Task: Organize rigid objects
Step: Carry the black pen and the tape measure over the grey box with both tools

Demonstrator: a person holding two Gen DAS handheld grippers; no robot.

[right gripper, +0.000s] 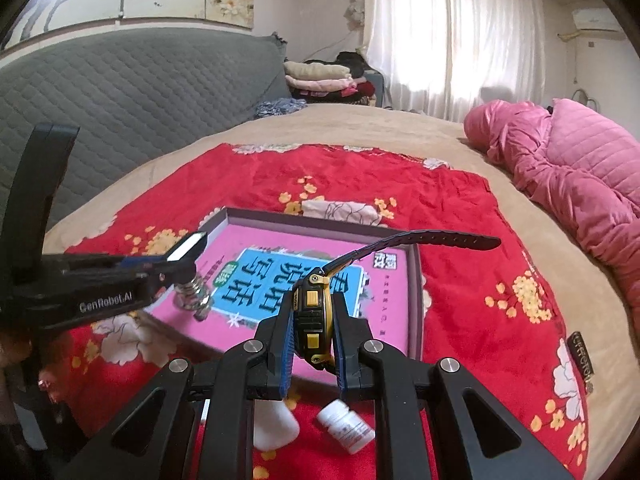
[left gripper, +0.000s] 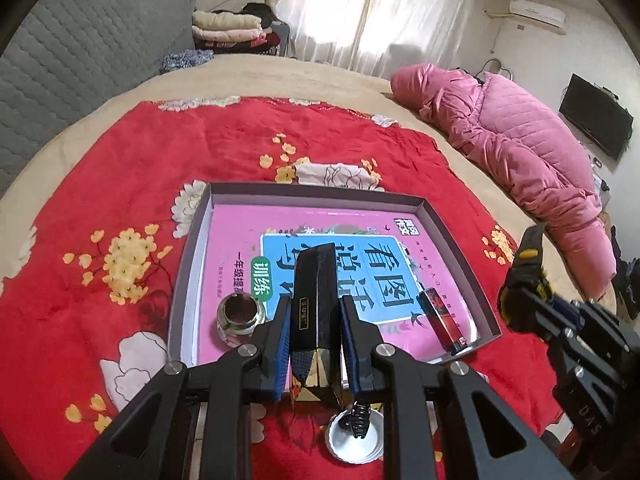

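My left gripper (left gripper: 316, 310) is shut on a long black and gold box (left gripper: 314, 280) and holds it above the near edge of a shallow grey tray (left gripper: 460, 240). A pink book (left gripper: 236, 232) fills the tray's floor. On the book stand a small glass jar (left gripper: 237, 316) and a red rectangular case (left gripper: 440, 316). My right gripper (right gripper: 314, 314) is shut on a black and yellow wristwatch (right gripper: 312, 320), whose strap (right gripper: 440, 239) sticks out over the tray (right gripper: 416, 280). The left gripper (right gripper: 172, 266) shows at the left, beside the jar (right gripper: 192, 292).
The tray lies on a red flowered cloth (left gripper: 100, 184) spread over a bed. Near me on the cloth are a white lid (left gripper: 354, 440) holding a black clip, and two small white bottles (right gripper: 276, 424) (right gripper: 346, 426). A pink quilted coat (left gripper: 520, 152) lies at the right.
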